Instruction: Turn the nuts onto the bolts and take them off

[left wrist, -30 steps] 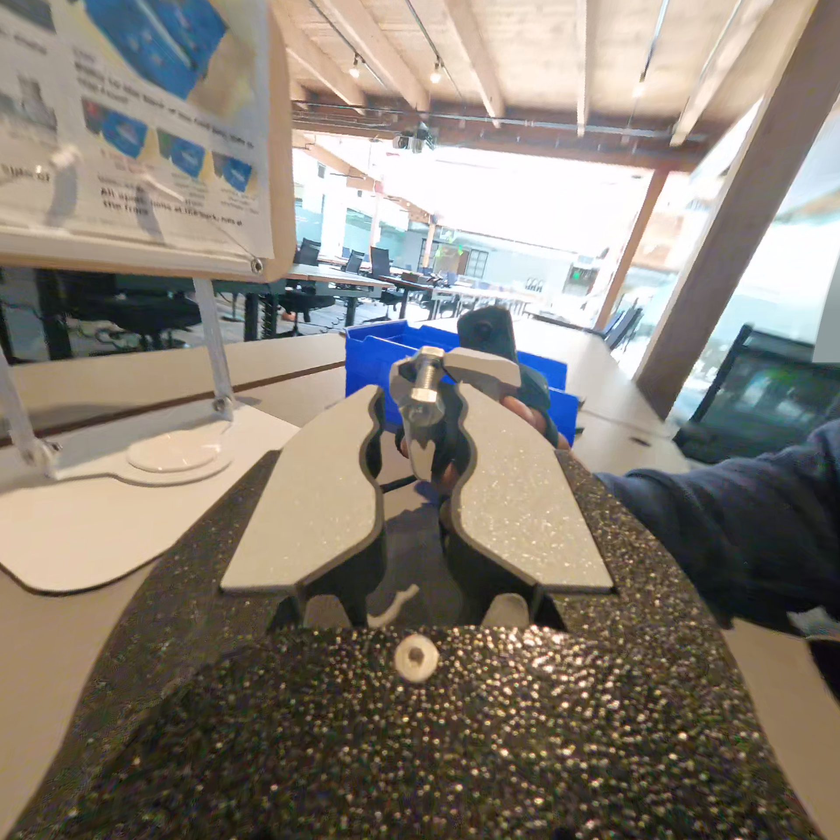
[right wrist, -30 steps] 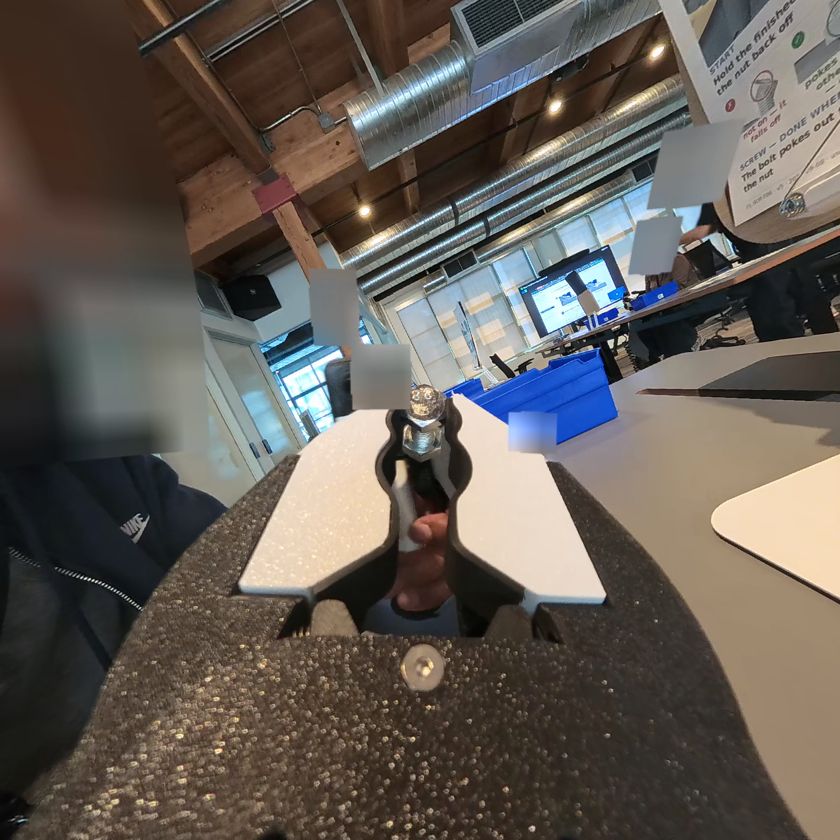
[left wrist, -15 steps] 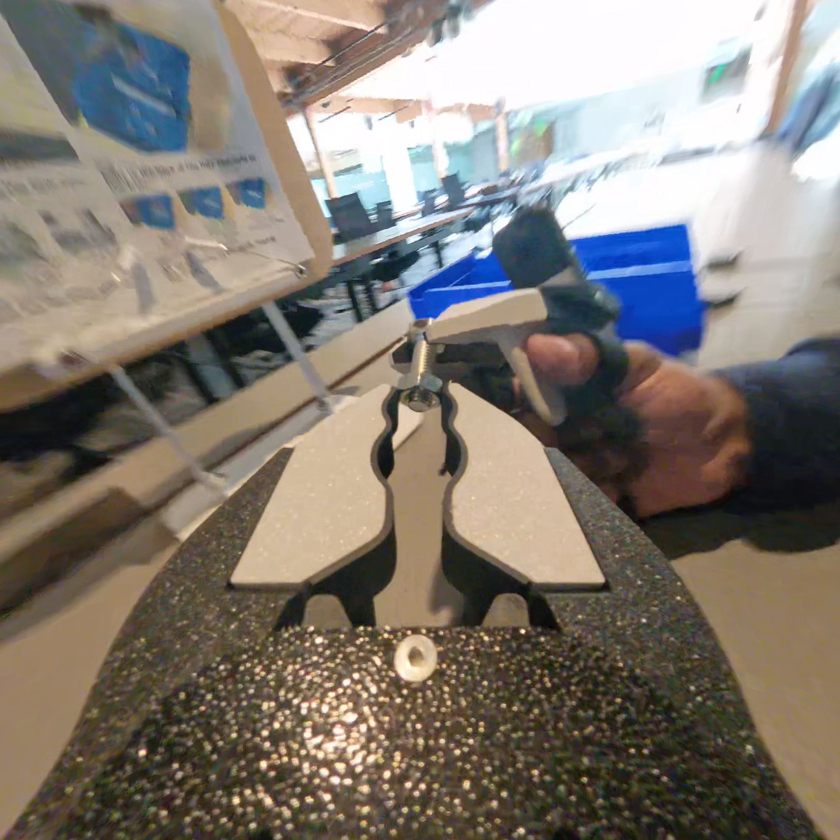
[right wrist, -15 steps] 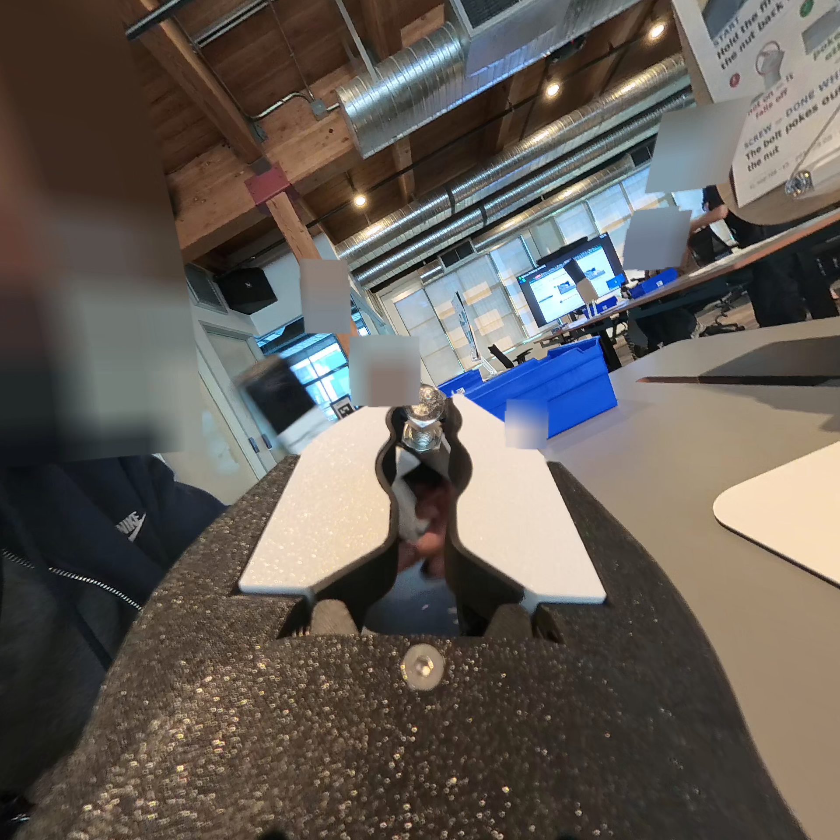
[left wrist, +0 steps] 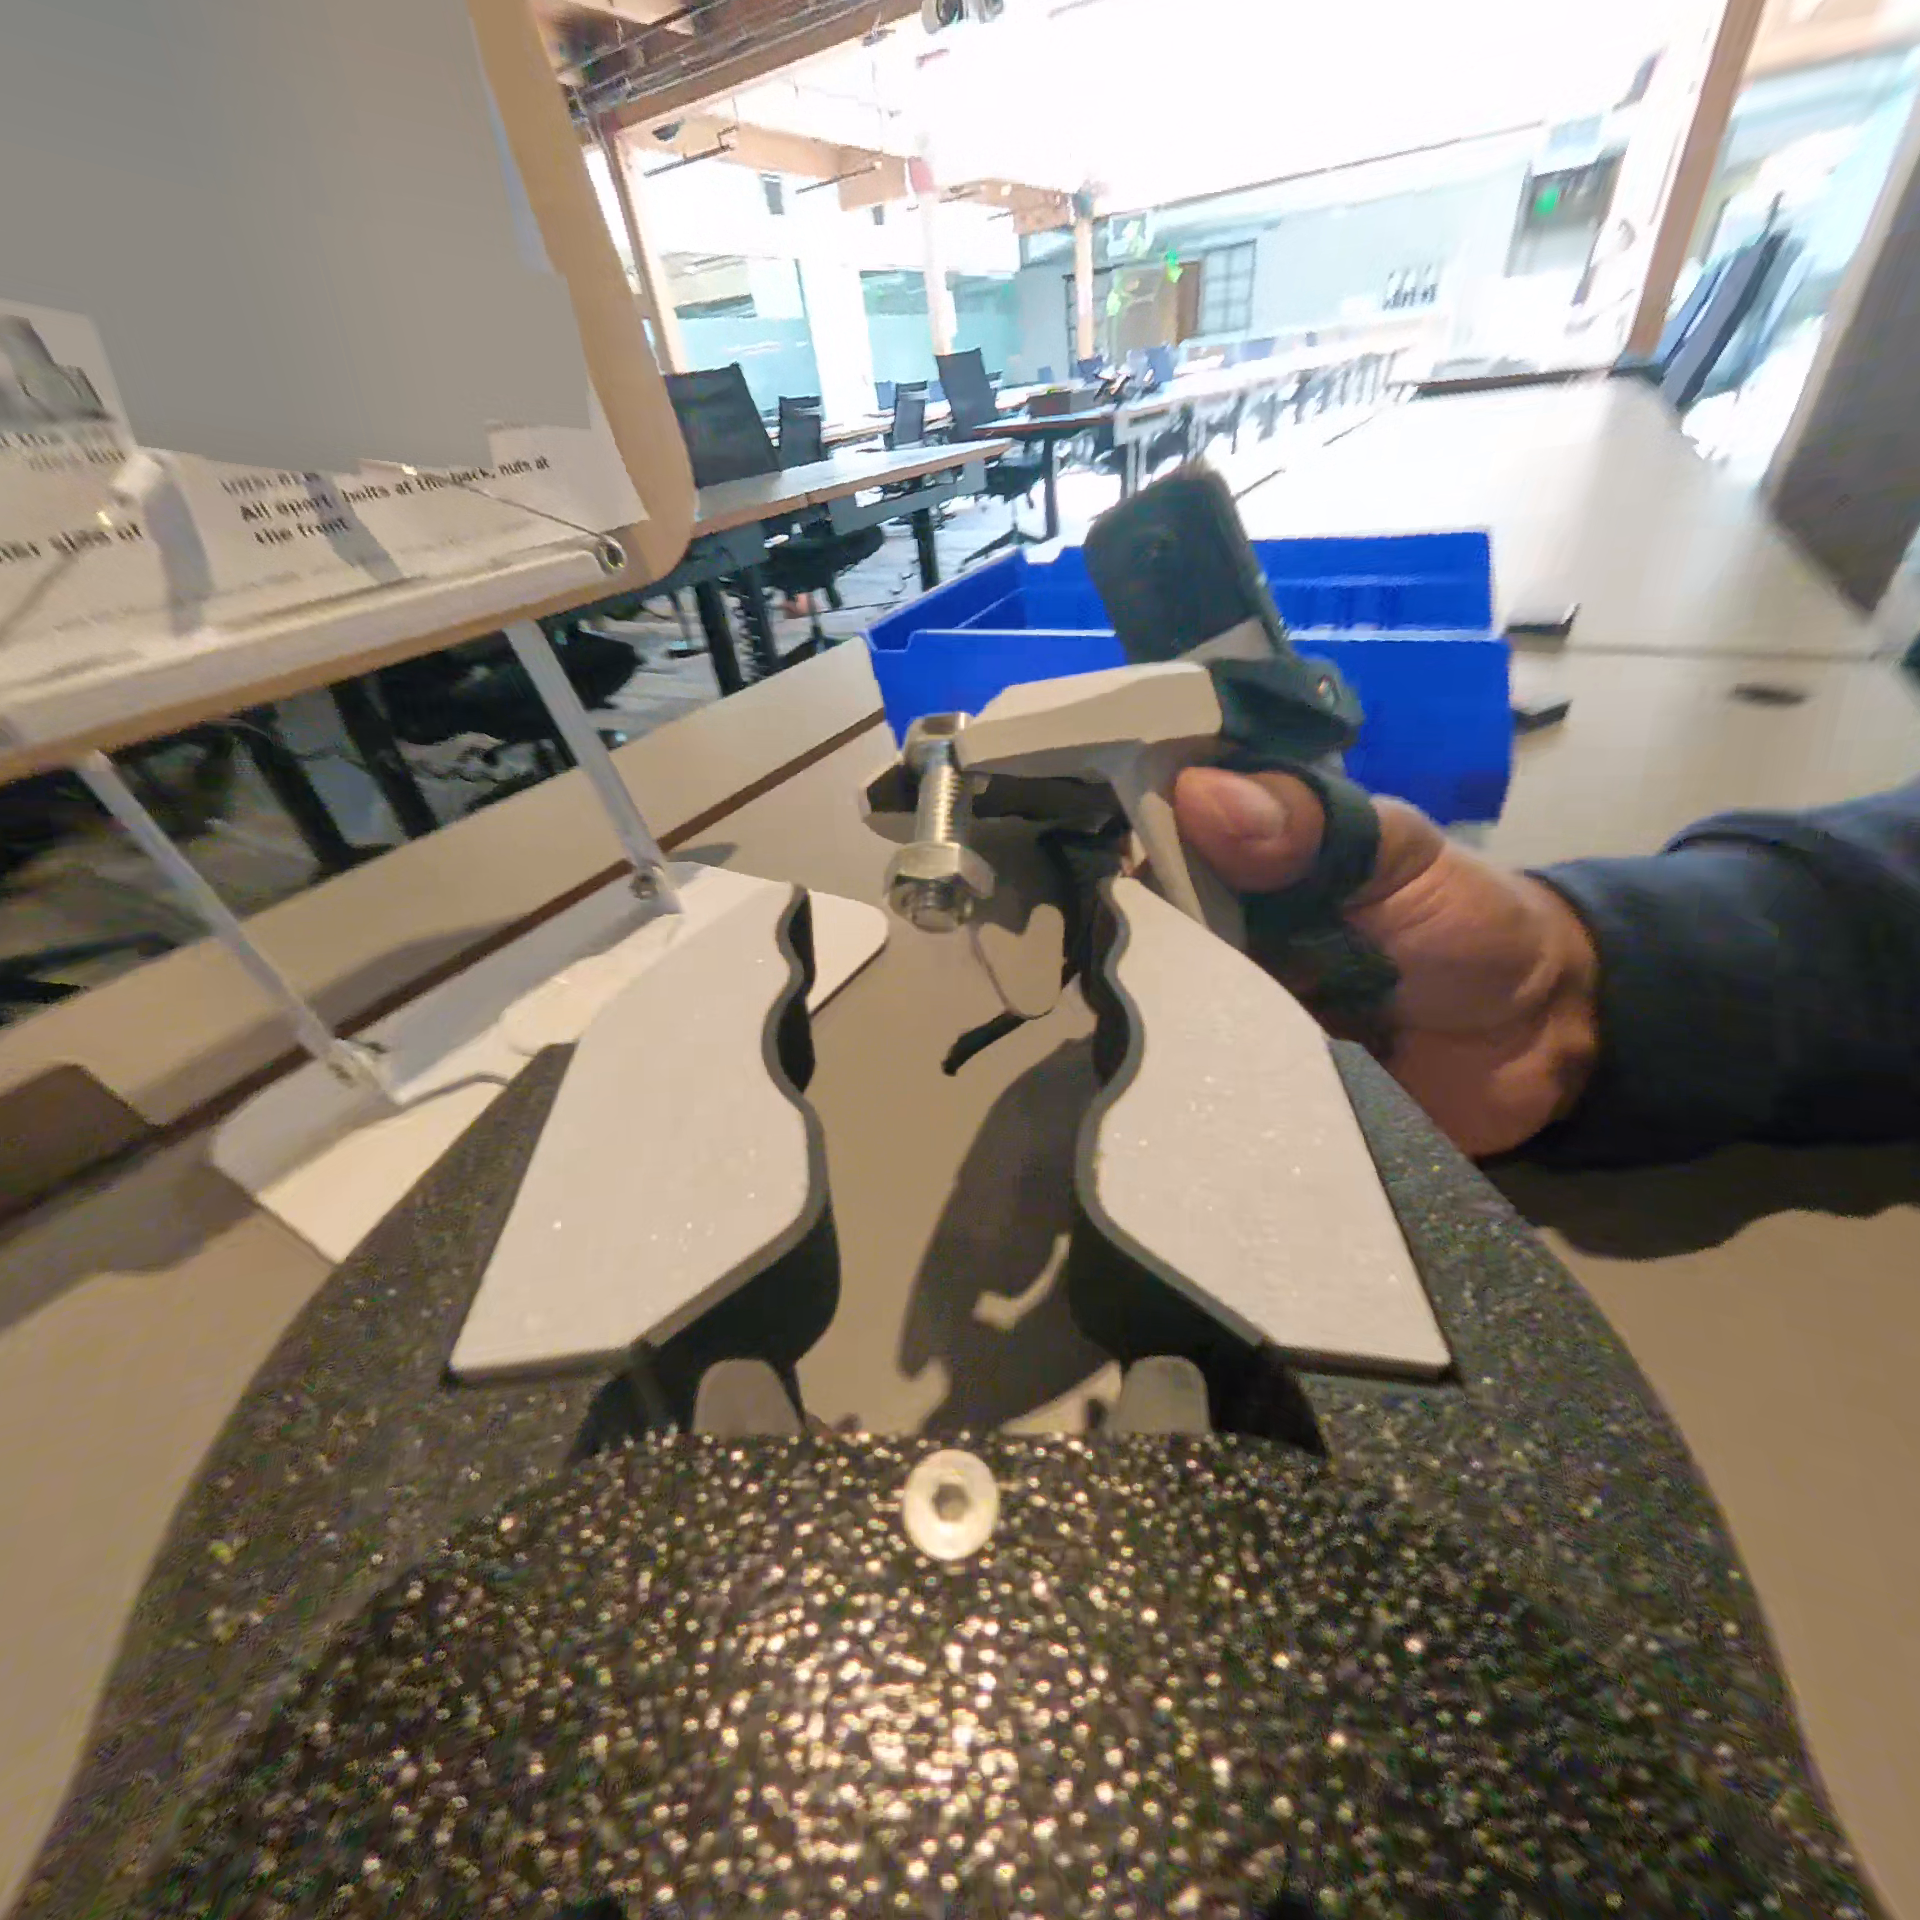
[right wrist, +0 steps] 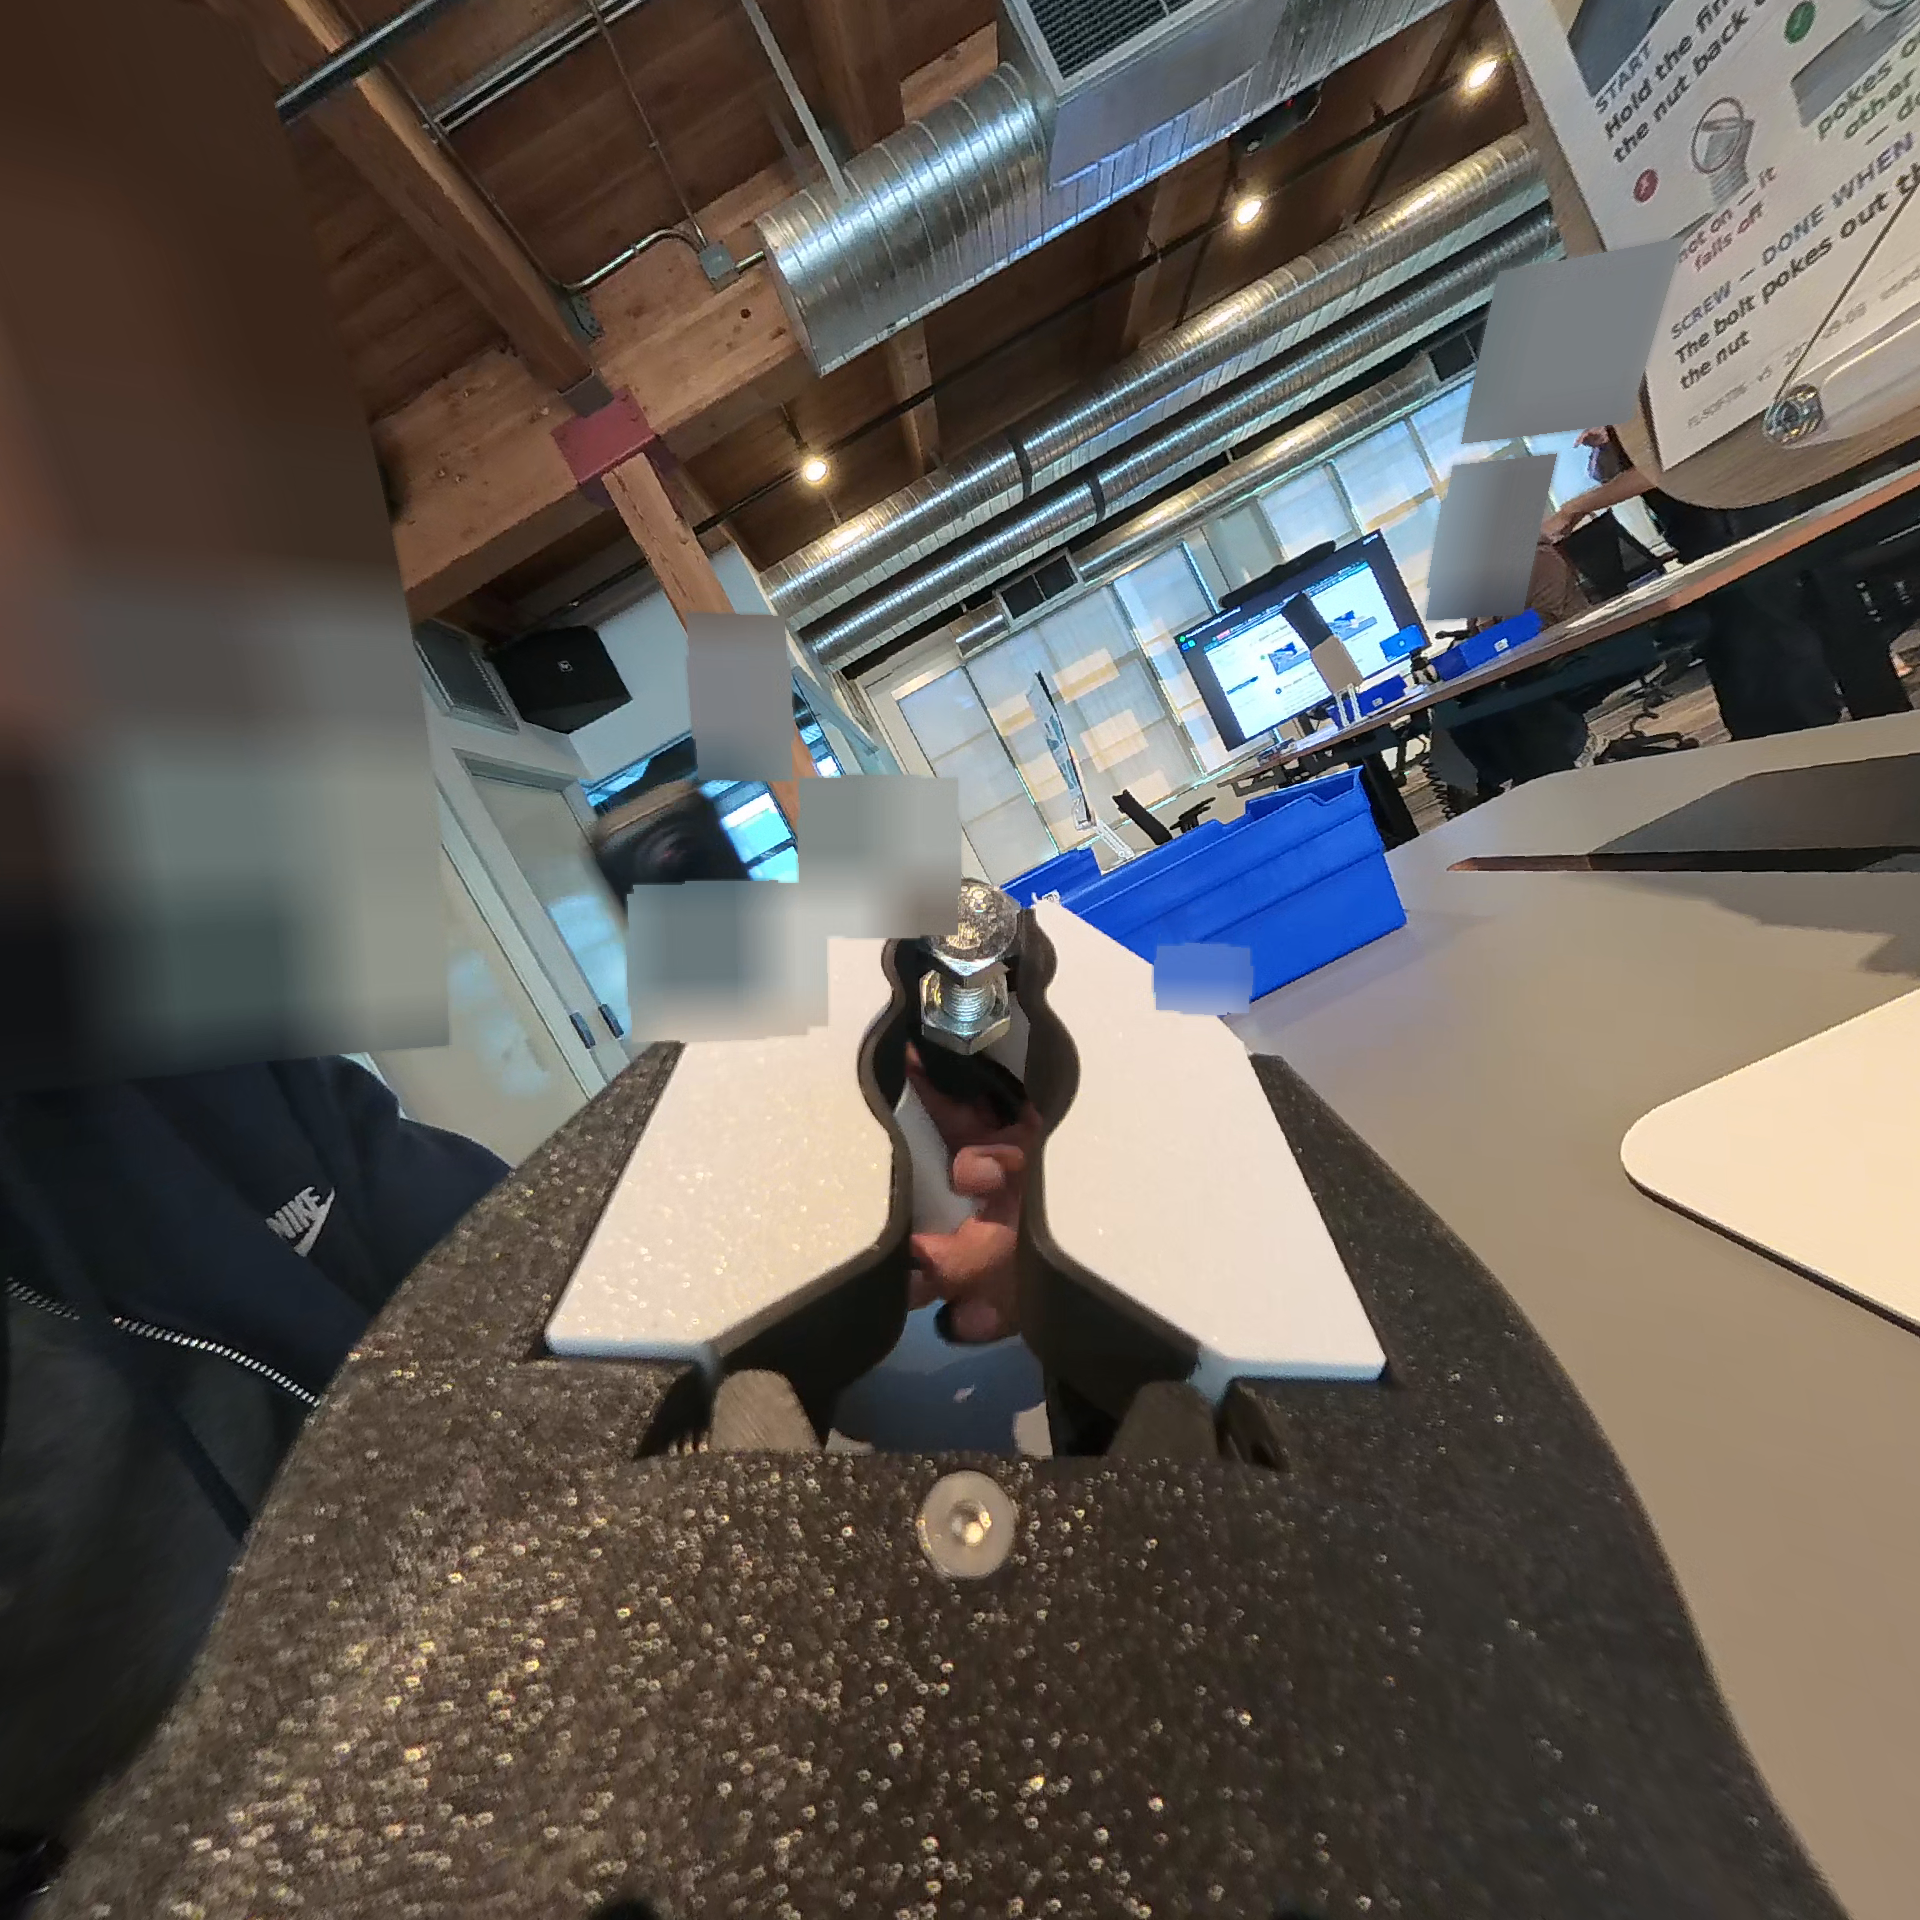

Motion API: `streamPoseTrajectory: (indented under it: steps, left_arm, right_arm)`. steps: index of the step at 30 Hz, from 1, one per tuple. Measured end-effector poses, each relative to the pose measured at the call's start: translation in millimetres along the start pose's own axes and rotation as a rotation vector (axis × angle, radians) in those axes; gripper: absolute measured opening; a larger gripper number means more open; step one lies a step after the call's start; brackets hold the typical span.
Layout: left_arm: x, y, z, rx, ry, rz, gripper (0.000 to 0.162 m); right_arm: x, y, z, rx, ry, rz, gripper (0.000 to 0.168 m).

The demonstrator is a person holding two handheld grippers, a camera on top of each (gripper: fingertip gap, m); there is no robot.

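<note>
Left claw [left wrist: 951, 966] is spread wide with nothing in it: two flat, pale grey, glittery-textured fingers [left wrist: 665, 1164] with wavy black-edged inner profiles, mounted on a coarse black speckled body with one pale screw at centre. Right claw [right wrist: 966, 961] is clamped on the bolt [right wrist: 971, 971]; same build, white sparkly plates over black rubbery scalloped liners. Bolt is bright steel with a domed shiny head, pinched at the head end right at the claw tips, centre of the right wrist frame. In the left wrist view the bolt [left wrist: 938, 810] hangs roughly vertical just above centre, threaded shank exposed, with a steel hex nut [left wrist: 938, 891] sitting at its lower end and a short stub of thread showing past it. Nut hangs in the gap just ahead of the left fingertips, touching neither. The right claw [left wrist: 940, 753] comes in there from the right side of the frame, held by a hand [left wrist: 1434, 966] in a dark navy sleeve, a black strap over the index finger. Table [left wrist: 1714, 727] is smooth matte grey. Blue plastic bins [left wrist: 1382, 665] sit behind the bolt, upper centre. A clear-legged wooden sign board [left wrist: 312, 312] with printed sheets fills the upper left, standing on a white rounded base plate [left wrist: 343, 1132].
</note>
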State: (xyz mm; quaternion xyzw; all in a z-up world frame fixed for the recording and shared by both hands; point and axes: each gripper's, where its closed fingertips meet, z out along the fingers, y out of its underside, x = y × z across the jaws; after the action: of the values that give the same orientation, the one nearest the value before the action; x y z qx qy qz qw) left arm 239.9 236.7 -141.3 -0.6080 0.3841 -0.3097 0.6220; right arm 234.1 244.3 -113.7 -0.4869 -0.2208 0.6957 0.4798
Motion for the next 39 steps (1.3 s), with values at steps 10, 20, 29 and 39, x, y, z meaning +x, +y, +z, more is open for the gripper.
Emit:
streamPoseTrajectory:
  steps: [10,20,29,39]
  left_arm:
    - [0.4,-9.6,-4.6,0.092,0.158,-0.355,0.044]
    - [6.2,-10.6,-6.5,0.094,0.247,-0.425,0.034]
    - [5.2,-8.5,-4.8,0.109,0.229,-0.461,0.017]
    - [6.2,-12.5,-11.1,0.072,0.207,-0.261,0.017]
  right_arm:
    - [-1.5,-1.2,-0.5,0.001,-0.012,-0.005,0.017]
    - [-5.3,-2.5,0.0,-0.004,-0.025,-0.030,0.016]
    - [-7.9,1.0,2.3,-0.015,-0.038,-0.032,0.016]
    - [-15.7,3.5,5.2,-0.074,-0.078,-0.063,0.017]
